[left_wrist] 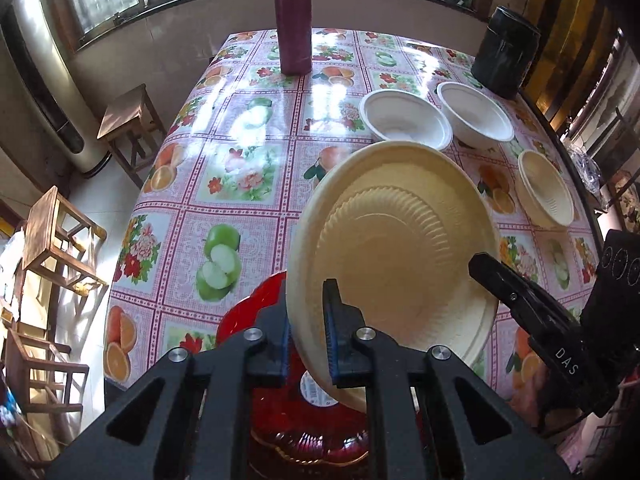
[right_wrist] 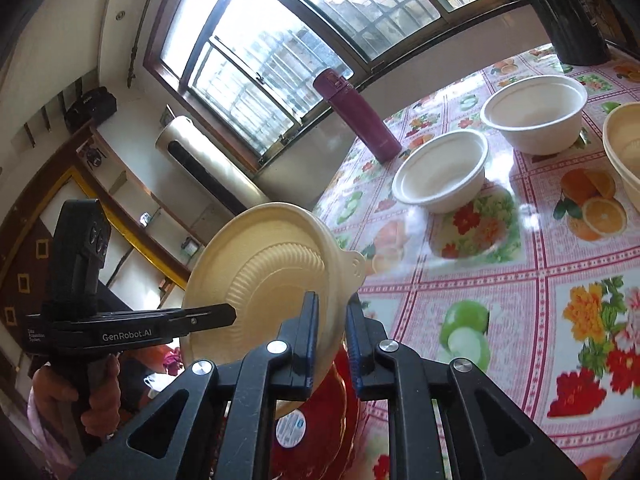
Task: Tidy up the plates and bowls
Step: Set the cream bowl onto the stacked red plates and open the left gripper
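While both grippers pinch the cream plate point(left_wrist: 400, 256) aloft, left gripper point(left_wrist: 308, 332) and right gripper point(right_wrist: 332, 336) clamped on its near rim above the red plate point(left_wrist: 288, 412), three bowls, two white point(left_wrist: 404, 122) and one cream point(left_wrist: 546, 190), wait unstacked far right.

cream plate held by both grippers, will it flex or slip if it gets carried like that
The cream plate looks thin, moulded and disposable, so it is probably light and may flex. The left gripper and right gripper each pinch only its rim, so it could pivot or slip. Its glossy surface suggests limited friction.
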`<state>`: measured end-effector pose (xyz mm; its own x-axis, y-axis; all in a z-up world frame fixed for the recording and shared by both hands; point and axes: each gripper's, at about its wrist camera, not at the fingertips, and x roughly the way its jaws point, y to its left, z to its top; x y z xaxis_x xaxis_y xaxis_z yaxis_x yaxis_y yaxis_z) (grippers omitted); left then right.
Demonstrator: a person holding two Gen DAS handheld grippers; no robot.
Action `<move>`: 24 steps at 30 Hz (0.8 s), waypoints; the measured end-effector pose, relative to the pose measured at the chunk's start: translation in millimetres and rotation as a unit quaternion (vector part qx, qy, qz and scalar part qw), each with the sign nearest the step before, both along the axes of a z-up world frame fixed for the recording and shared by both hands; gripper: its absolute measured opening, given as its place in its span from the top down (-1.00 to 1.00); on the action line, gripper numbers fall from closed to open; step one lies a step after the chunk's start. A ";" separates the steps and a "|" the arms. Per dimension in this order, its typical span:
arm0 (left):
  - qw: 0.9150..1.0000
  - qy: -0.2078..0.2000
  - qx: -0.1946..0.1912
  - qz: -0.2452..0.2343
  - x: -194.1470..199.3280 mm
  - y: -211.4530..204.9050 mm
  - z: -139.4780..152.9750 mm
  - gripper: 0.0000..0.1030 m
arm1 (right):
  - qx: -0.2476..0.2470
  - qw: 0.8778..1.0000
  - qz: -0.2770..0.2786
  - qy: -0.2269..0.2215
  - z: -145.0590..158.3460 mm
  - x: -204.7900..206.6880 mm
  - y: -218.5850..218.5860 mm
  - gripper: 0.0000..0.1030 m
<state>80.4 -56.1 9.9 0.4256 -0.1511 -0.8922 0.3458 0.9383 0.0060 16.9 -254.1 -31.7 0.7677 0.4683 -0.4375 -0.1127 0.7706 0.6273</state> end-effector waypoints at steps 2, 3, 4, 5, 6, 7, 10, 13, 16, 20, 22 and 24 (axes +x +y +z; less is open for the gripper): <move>1.000 -0.005 0.018 0.005 -11.8 8.8 -7.7 0.77 | -0.028 1.000 0.011 0.009 2.3 -10.9 16.9 0.71; 1.000 -0.006 0.025 0.007 -16.9 13.0 -12.2 0.77 | -0.045 0.999 0.015 0.012 3.6 -16.8 25.4 0.71; 0.999 -0.008 0.031 0.009 -21.7 17.4 -17.3 0.76 | -0.066 0.998 0.019 0.017 3.8 -20.9 34.5 0.71; 0.999 -0.008 0.040 0.011 -26.3 21.5 -23.2 0.76 | -0.088 0.996 0.022 0.024 3.2 -24.3 44.4 0.71; 0.999 -0.006 0.046 0.012 -30.4 24.3 -28.7 0.76 | -0.108 0.993 0.025 0.029 1.3 -27.7 53.6 0.71; 0.998 -0.006 0.054 0.013 -32.5 26.0 -34.4 0.75 | -0.125 0.991 0.028 0.034 -0.9 -30.6 61.5 0.71; 0.998 -0.001 0.069 0.013 -38.4 31.4 -49.5 0.69 | -0.154 0.986 0.029 0.048 -9.5 -37.6 76.5 0.70; 0.997 0.004 0.073 0.014 -41.4 35.5 -58.8 0.64 | -0.170 0.983 0.033 0.059 -16.1 -41.7 85.4 0.70; 0.996 -0.006 0.084 0.022 -46.5 38.8 -61.2 0.62 | -0.200 0.978 0.035 0.054 -17.3 -47.2 96.4 0.68; 0.987 -0.075 0.141 0.035 -57.9 39.0 -54.5 0.05 | -0.249 0.968 0.032 0.025 -10.2 -58.8 109.0 0.31; 0.978 -0.122 0.162 0.045 -65.9 39.3 -48.0 -0.41 | -0.258 0.966 0.030 0.012 -4.3 -63.9 106.3 -0.08; 0.969 -0.166 0.174 0.059 -72.6 40.3 -38.3 -0.43 | -0.253 0.967 0.026 -0.009 3.6 -71.6 97.1 -0.31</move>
<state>7.8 -15.7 -28.4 0.6936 0.2008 -0.6918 0.1619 0.8924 0.4213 -54.8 -157.0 -28.1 0.7579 0.2364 -0.6080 -0.1667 0.9713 0.1697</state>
